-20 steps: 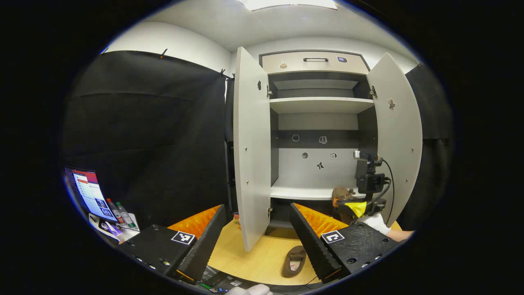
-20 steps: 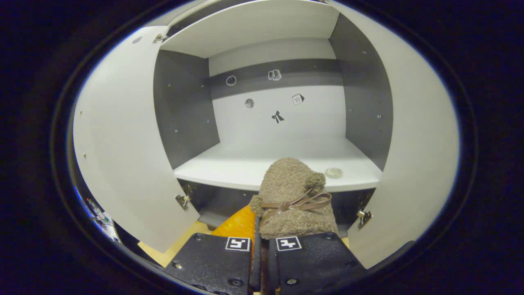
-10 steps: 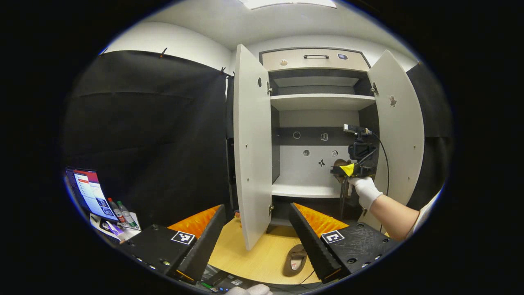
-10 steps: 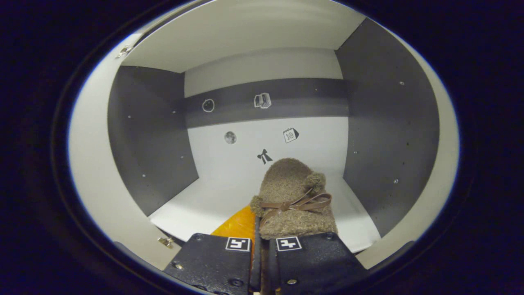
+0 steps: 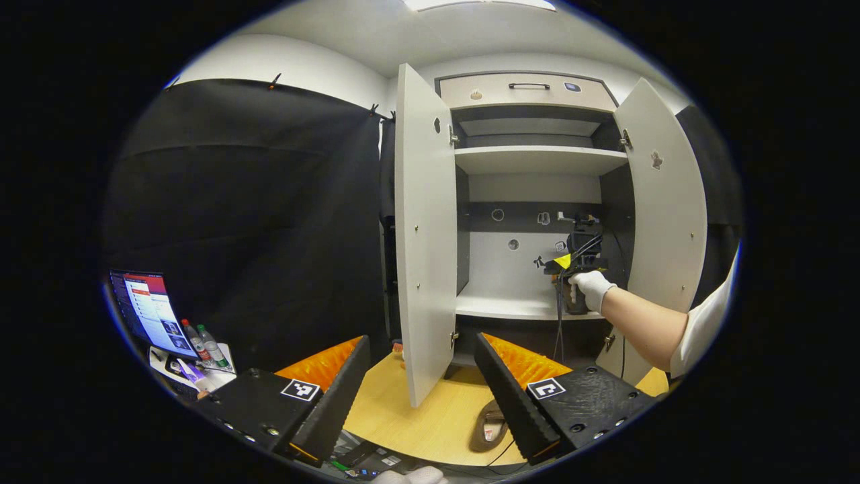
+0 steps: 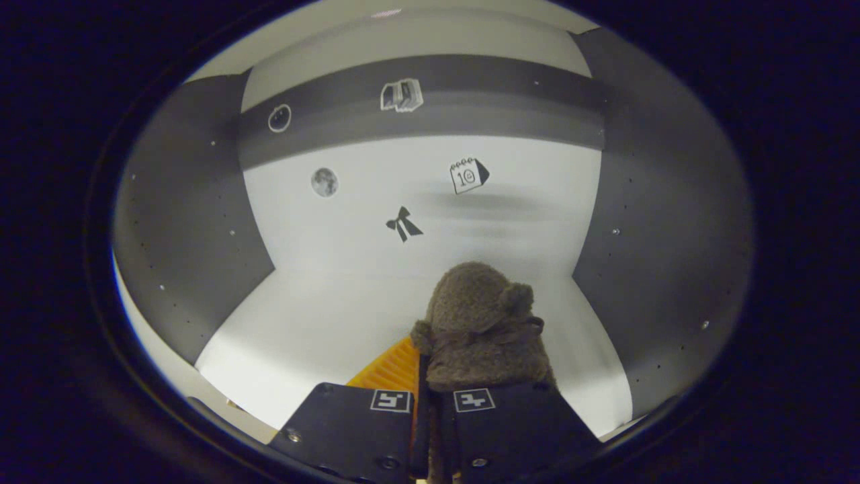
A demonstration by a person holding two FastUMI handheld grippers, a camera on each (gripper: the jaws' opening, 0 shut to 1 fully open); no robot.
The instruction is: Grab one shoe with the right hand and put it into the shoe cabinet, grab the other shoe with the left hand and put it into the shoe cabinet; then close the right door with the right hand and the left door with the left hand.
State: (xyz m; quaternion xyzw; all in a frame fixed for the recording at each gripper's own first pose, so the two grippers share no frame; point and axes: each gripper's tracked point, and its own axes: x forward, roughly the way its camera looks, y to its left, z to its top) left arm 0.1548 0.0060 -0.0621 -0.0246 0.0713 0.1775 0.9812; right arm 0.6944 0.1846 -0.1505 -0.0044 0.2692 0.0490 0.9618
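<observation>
Now that my right claw has carried the fuzzy brown slipper from outside the doors deep into the white-and-grey shoe cabinet, it hangs above the lower shelf, still clenched on the heel. Release looks next. My left claw stays released over the wooden floor, near the other brown slipper.

The right tongs are pinched nearly closed (arm outstretched, gloved hand); the left tongs are held spread.
</observation>
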